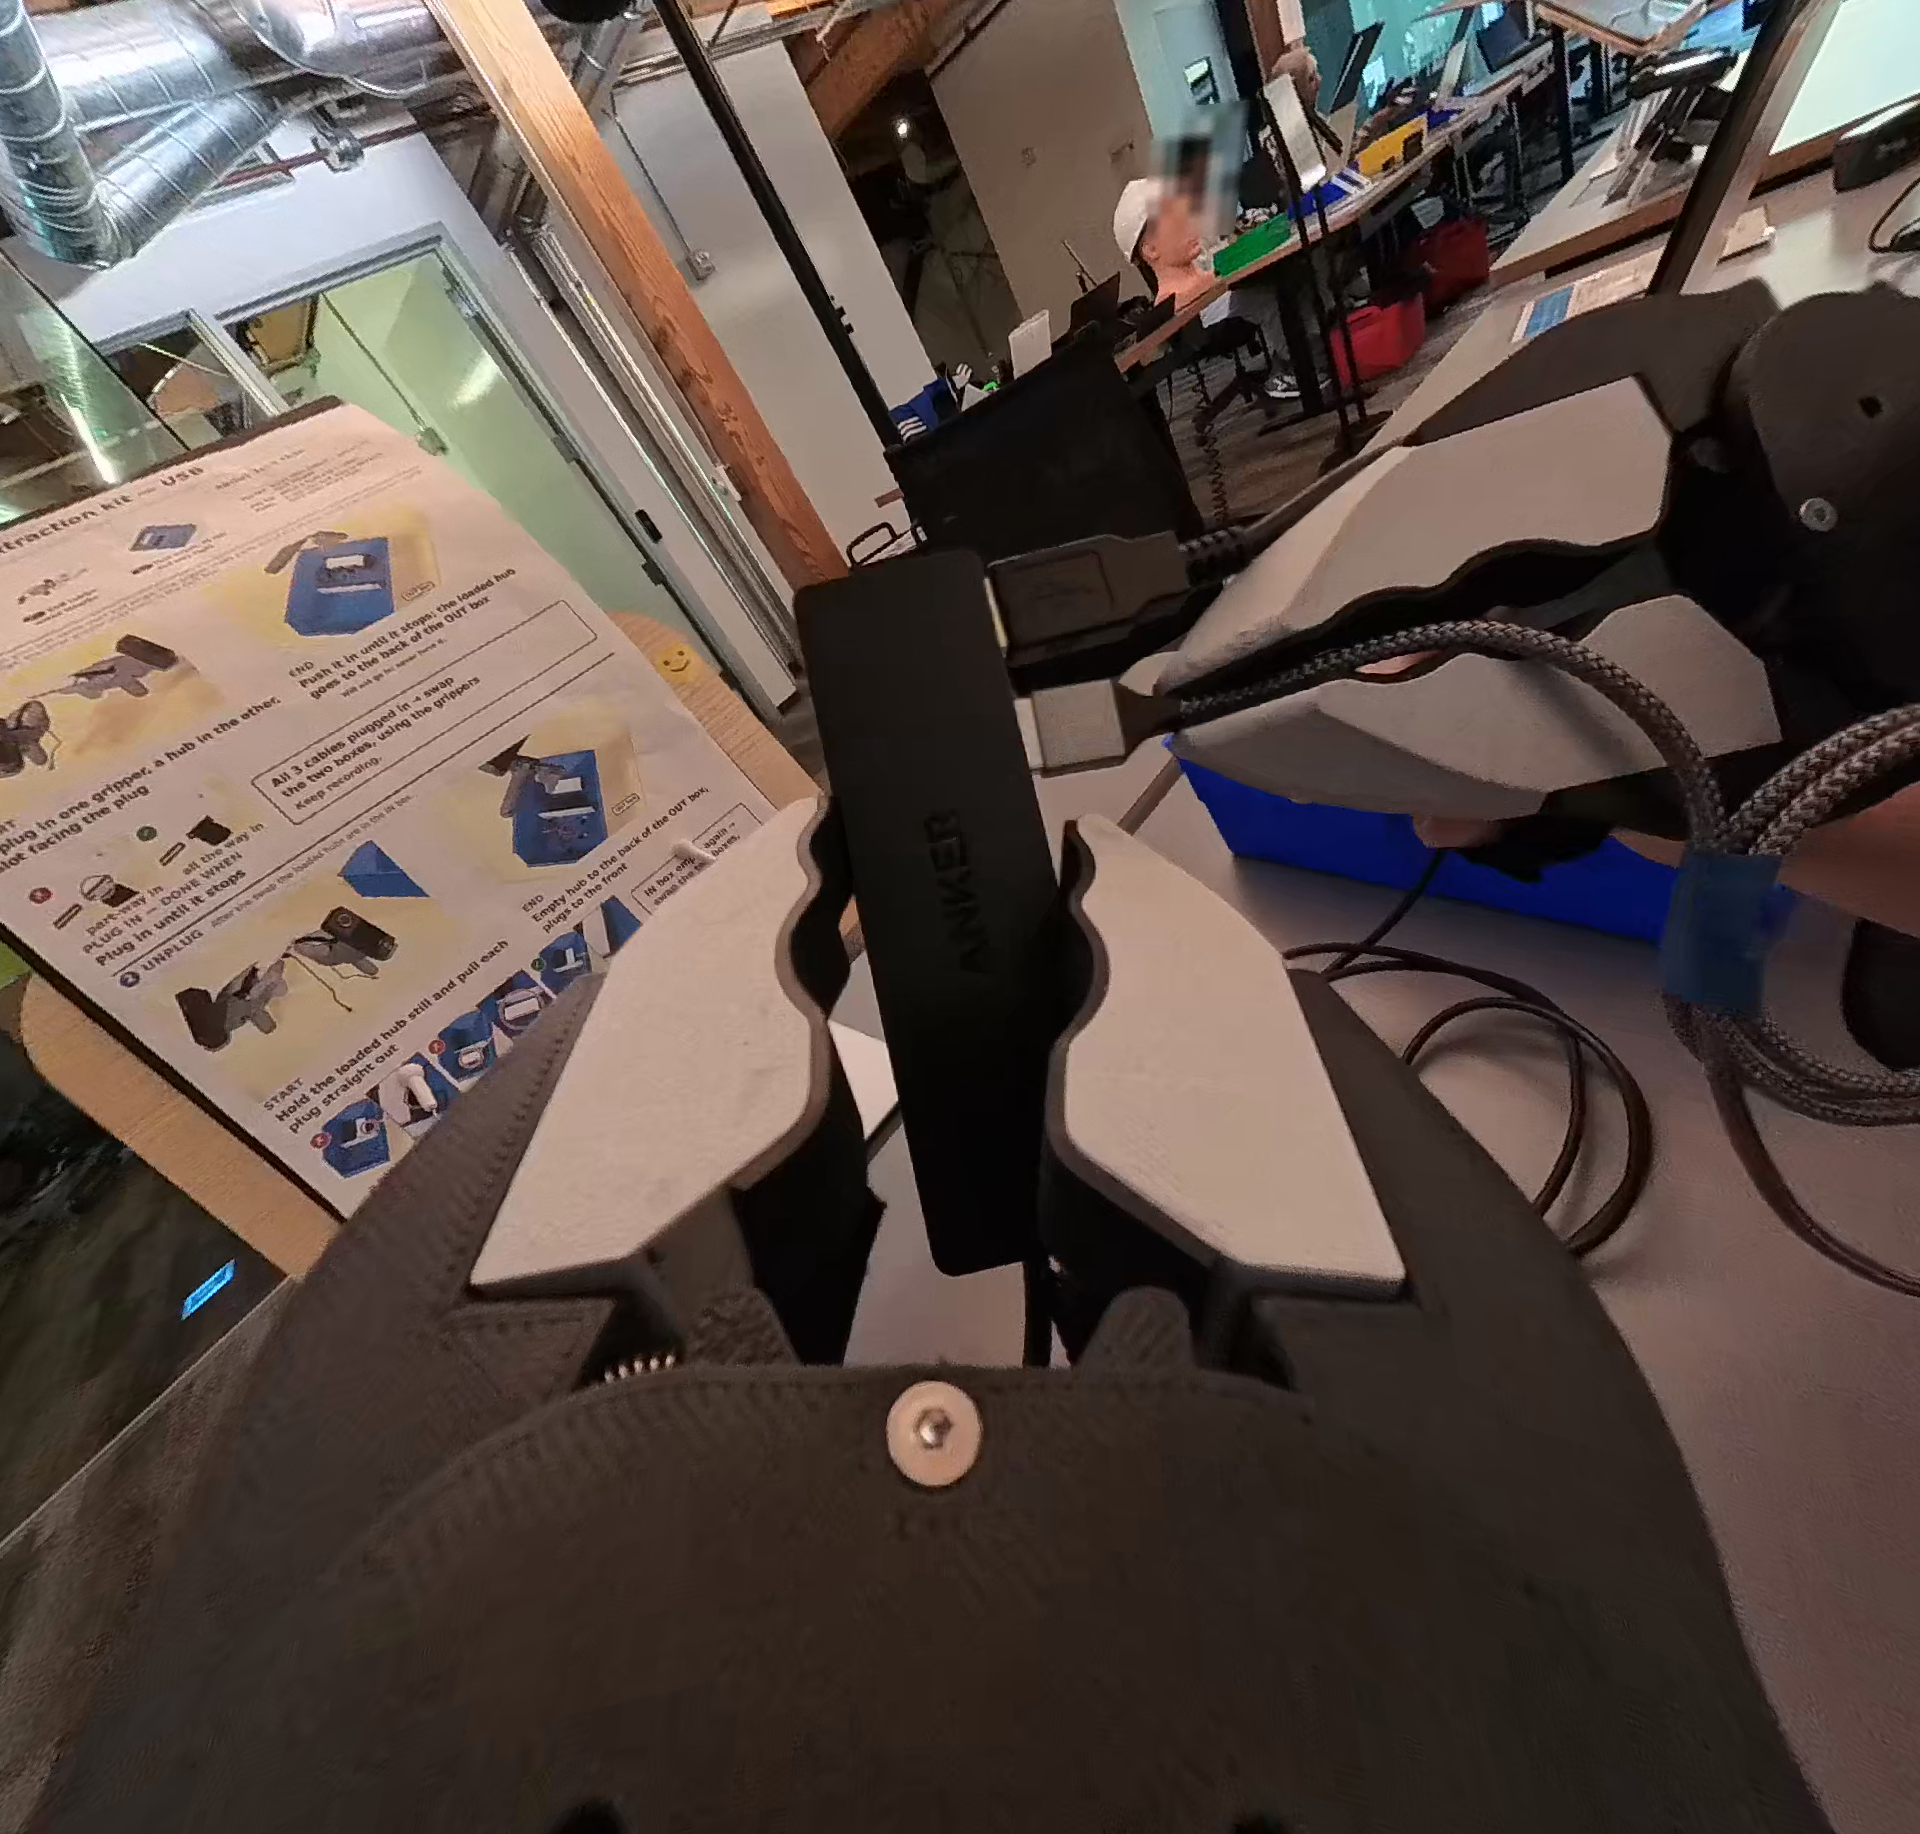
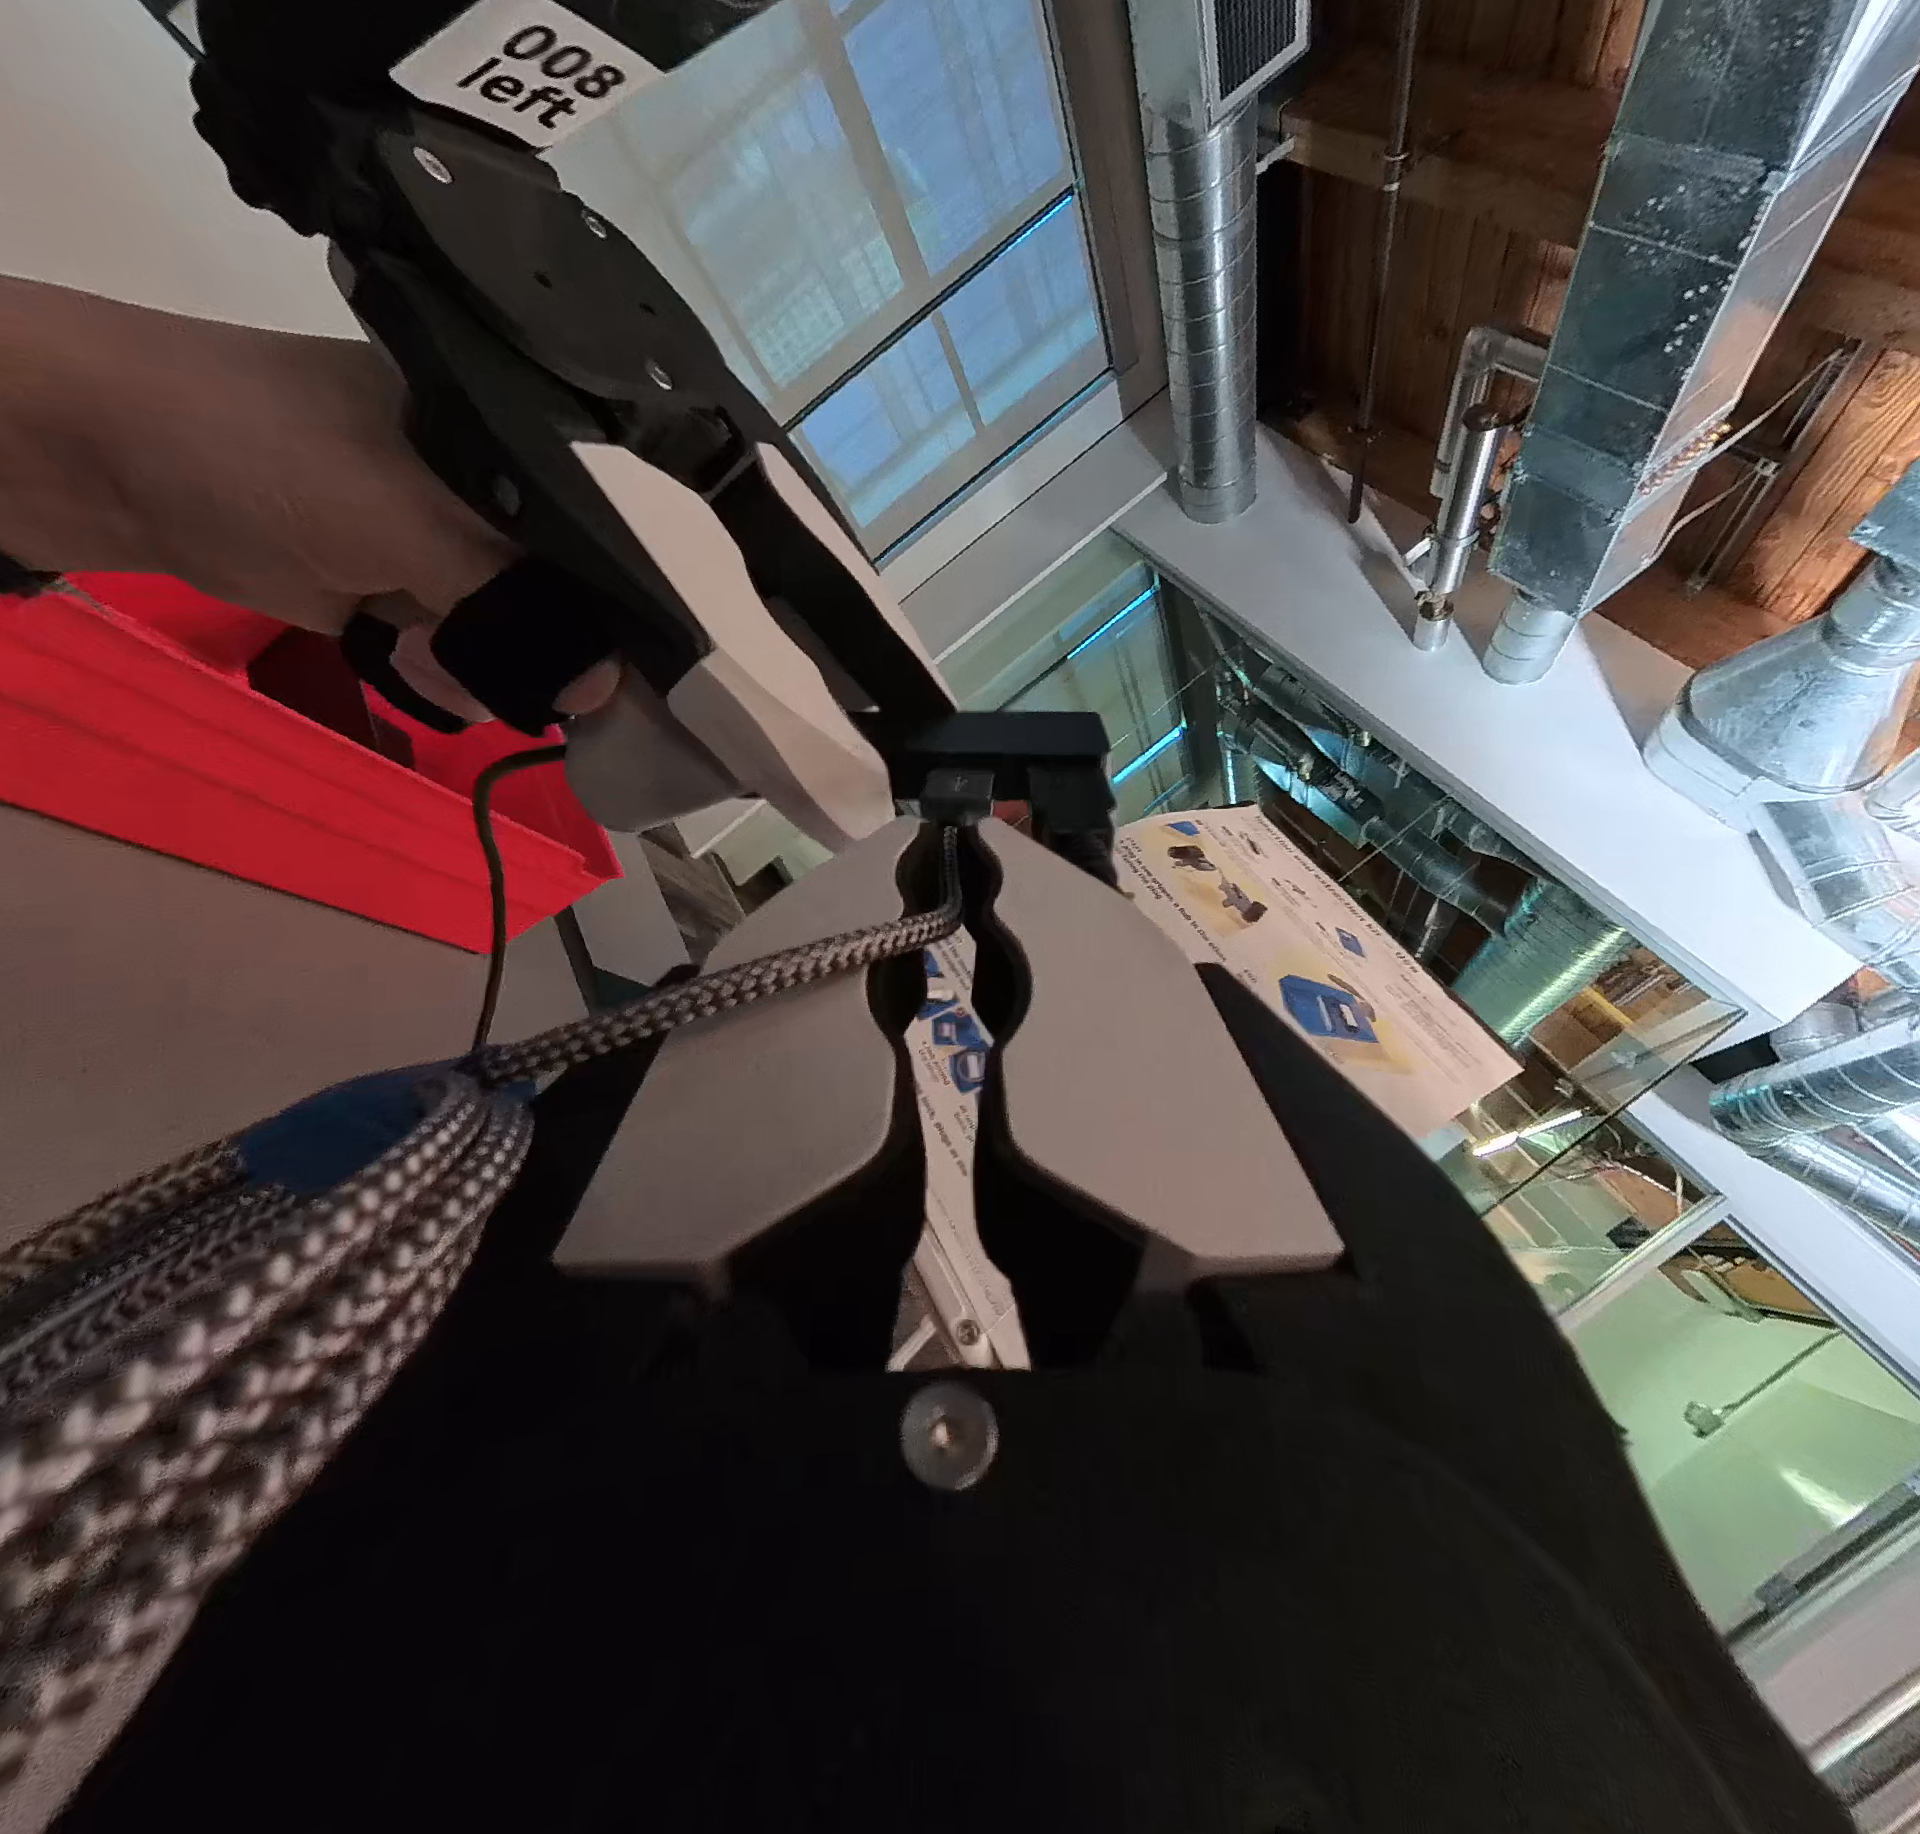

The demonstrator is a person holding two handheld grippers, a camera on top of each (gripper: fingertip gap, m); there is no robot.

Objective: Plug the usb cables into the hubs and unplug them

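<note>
1. Black, flat and slab-shaped, the plastic USB hub (image 1: 940,901) stands nearly upright at the centre of the left wrist view, clamped across its narrow sides by the left gripper (image 1: 940,885). Its jaws are closed snugly on the hub's middle, leaving the port edge free at 1 o'clock. I'd judge the hub light and rigid, its smooth shell a bit slippery, so a grip across the flanks seems right.

2. To the right of the hub, two plugs sit at its port edge: a black moulded USB plug (image 1: 1091,600) above, apparently seated, and a silver metal-tipped USB plug (image 1: 1075,732) below it, its shell still showing, so at most part-way in.

3. Farther right, at 3 o'clock, the right gripper (image 1: 1164,688) is pinched nearly shut on the lower plug's black housing and strain relief. In its own view the closed fingers (image 2: 1081,953) trap the cable neck just behind the plug.

4. Behind it, the grey-and-black braided cable (image 1: 1652,735) loops down to a coil bound with blue tape (image 1: 1720,927). It looks stiff yet bendable; hold the hard plug body, not the braid.
</note>
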